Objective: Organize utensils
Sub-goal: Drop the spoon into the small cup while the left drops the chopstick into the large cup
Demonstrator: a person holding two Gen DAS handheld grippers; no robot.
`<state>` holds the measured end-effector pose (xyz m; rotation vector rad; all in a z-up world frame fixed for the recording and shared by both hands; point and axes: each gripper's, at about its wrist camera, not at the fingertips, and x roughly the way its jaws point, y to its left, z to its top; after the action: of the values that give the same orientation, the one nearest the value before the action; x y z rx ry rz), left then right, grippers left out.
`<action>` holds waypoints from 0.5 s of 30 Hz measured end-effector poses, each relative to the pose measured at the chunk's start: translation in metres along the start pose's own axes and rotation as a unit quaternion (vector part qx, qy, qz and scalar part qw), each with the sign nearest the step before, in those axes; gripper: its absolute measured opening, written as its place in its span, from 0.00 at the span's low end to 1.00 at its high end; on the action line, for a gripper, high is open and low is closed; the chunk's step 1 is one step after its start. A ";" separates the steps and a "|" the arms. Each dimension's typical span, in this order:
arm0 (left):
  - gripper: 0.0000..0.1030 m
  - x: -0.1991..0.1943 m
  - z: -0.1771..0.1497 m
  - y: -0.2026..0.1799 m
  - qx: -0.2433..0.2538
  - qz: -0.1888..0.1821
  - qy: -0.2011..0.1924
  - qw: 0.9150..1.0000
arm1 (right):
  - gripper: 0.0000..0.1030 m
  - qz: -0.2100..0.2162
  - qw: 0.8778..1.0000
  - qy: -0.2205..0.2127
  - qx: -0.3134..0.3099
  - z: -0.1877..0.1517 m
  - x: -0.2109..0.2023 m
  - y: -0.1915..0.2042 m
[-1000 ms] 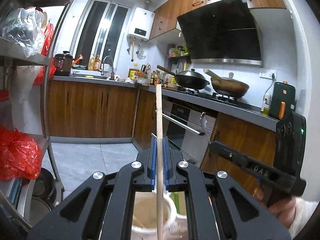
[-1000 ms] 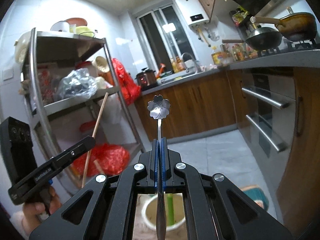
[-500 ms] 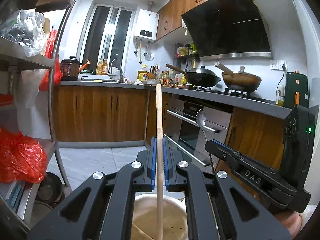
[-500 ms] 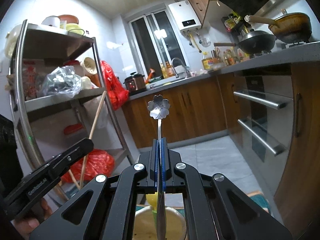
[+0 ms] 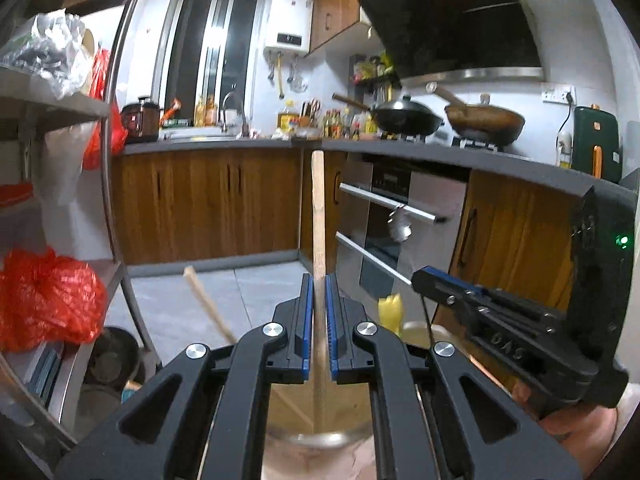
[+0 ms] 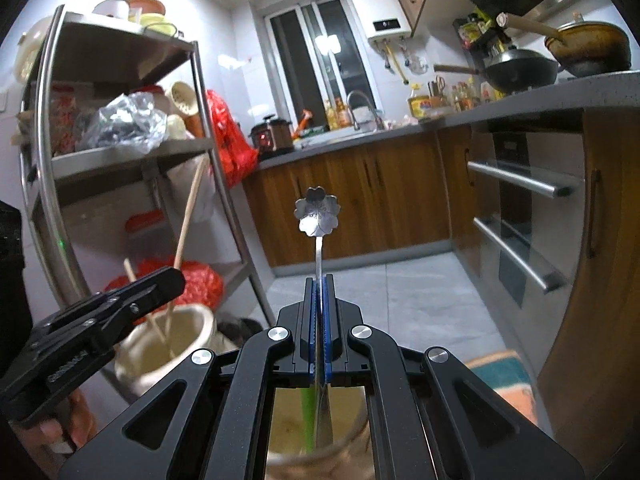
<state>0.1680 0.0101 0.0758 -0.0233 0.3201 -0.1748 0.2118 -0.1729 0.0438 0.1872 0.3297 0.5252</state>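
My left gripper (image 5: 319, 280) is shut on a wooden chopstick (image 5: 318, 216) held upright, its lower end down in a cream utensil pot (image 5: 320, 436) below the jaws. A second chopstick (image 5: 208, 304) leans in that pot. My right gripper (image 6: 319, 280) is shut on a metal spoon (image 6: 318, 216) with a flower-shaped end, held upright over another cream pot (image 6: 320, 452) holding a green utensil (image 6: 307, 420). The left gripper (image 6: 176, 276) shows in the right wrist view over its pot (image 6: 168, 344). The right gripper (image 5: 420, 280) shows in the left wrist view.
A steel shelf rack (image 6: 120, 152) with bags and bowls stands at the left. Wooden cabinets (image 5: 208, 204), an oven (image 5: 388, 220) and a counter with woks (image 5: 408, 120) run along the back and right. Grey floor tiles (image 6: 400, 292) lie ahead.
Both grippers have sunk lower toward the pots with their utensils still held. The second chopstick and a yellow utensil tip have come into the left wrist view.
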 end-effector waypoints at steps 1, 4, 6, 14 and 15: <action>0.06 0.001 -0.001 0.001 -0.001 0.001 0.006 1.000 | 0.04 -0.001 1.000 0.004 -0.001 -0.002 -0.001 0.000; 0.06 0.006 -0.004 0.004 -0.003 -0.002 0.029 1.000 | 0.04 0.001 1.000 0.023 0.001 -0.004 -0.002 0.001; 0.06 0.008 -0.005 0.003 -0.001 -0.002 0.040 0.999 | 0.04 0.001 0.999 0.033 0.001 -0.005 -0.003 0.001; 0.07 0.006 -0.002 0.000 0.007 -0.001 0.047 0.999 | 0.04 0.002 0.997 0.075 0.008 -0.009 0.000 0.003; 0.07 0.004 -0.001 -0.001 0.009 0.000 0.046 0.999 | 0.04 0.001 0.997 0.080 0.008 -0.010 0.000 0.003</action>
<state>0.1715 0.0086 0.0730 0.0027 0.4103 -0.1791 0.2073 -0.1693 0.0355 0.1616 0.4894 0.5414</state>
